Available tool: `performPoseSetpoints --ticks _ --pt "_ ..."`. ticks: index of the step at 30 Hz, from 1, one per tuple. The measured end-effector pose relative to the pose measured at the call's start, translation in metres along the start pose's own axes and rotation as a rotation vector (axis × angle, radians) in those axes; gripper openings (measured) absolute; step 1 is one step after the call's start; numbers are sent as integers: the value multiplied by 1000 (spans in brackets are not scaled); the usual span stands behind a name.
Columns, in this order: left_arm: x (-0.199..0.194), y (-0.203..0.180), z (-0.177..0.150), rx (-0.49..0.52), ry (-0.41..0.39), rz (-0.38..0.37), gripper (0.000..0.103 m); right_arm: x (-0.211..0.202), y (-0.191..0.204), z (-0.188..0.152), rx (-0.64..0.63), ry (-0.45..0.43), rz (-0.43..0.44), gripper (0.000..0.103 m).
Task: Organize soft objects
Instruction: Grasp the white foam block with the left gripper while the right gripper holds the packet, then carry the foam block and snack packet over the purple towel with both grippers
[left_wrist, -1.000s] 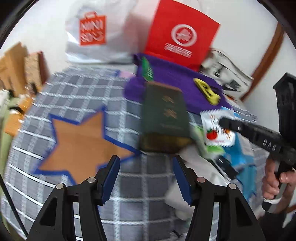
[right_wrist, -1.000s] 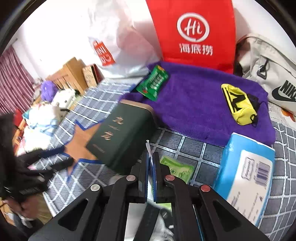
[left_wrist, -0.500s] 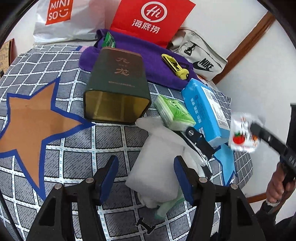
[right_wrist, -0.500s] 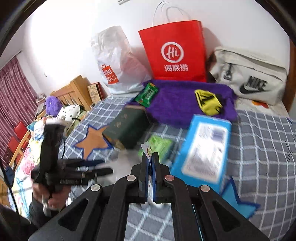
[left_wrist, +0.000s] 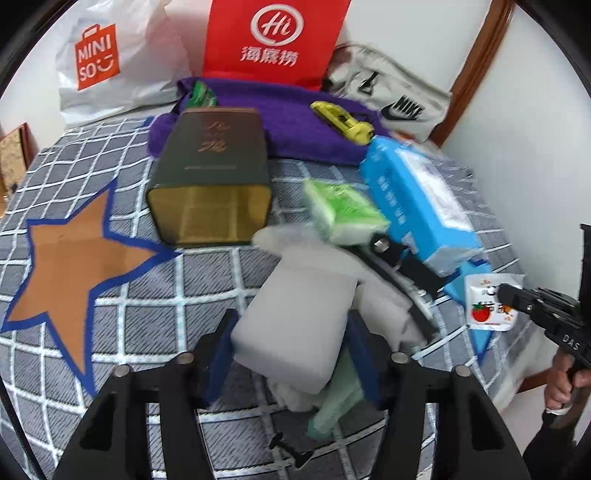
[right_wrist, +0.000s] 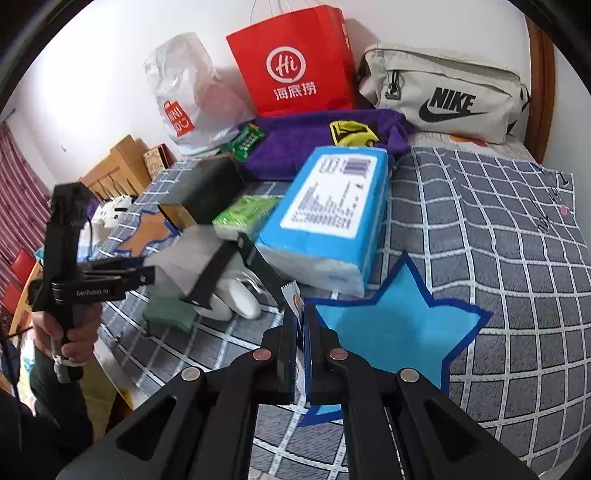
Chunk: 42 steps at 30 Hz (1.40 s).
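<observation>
A white foam block (left_wrist: 291, 332) lies on the checked bed cover (left_wrist: 155, 306) atop a pile of white and green soft pieces. My left gripper (left_wrist: 293, 350) straddles it; its jaws are closing and the blue pads (left_wrist: 221, 350) meet the block's two sides. From the right wrist view, the left gripper (right_wrist: 149, 271) reaches into that pile. My right gripper (right_wrist: 300, 321) is shut on a small white sachet (left_wrist: 489, 306) with a tomato picture, held above the blue star patch (right_wrist: 388, 325).
Behind the pile lie a dark green tin (left_wrist: 210, 177), a green tissue pack (left_wrist: 343, 210) and a blue tissue pack (left_wrist: 417, 206). A purple towel (left_wrist: 295, 122), red bag (left_wrist: 273, 40), white plastic bag (left_wrist: 110, 62) and beige pouch (right_wrist: 443, 92) line the wall. A black strap (left_wrist: 399, 258) crosses the pile.
My left gripper moved forward and down until the white block came between its fingers. My right gripper carried the sachet away from the tin and lower, over the blue star.
</observation>
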<state>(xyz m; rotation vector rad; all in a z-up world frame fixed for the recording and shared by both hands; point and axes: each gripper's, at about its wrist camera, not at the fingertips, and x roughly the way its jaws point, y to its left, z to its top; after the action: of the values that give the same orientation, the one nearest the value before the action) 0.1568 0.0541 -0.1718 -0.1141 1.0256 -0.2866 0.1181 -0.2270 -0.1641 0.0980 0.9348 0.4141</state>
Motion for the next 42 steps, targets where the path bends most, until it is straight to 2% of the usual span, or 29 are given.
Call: performPoseSetpoints --ticks 2,5,10,18,25,42 --pt "-5 2 -2 -18 -21 -1 53 3 -2 -4 5 2 -6 3" --pt "-19 3 -7 -28 -55 37 53 7 -4 -8 8 9 -15 3" --pt "-39 9 -14 -65 -73 86 53 4 -3 -9 12 -6 -7 3" --pt "-67 15 -20 -117 -101 112 53 -13 5 -2 5 -44 11 3" --pt "-89 11 -14 -145 -139 115 53 -37 14 11 -17 -95 24 3" --pt "-129 7 22 -140 -220 156 53 -66 26 51 -46 -166 42 3"
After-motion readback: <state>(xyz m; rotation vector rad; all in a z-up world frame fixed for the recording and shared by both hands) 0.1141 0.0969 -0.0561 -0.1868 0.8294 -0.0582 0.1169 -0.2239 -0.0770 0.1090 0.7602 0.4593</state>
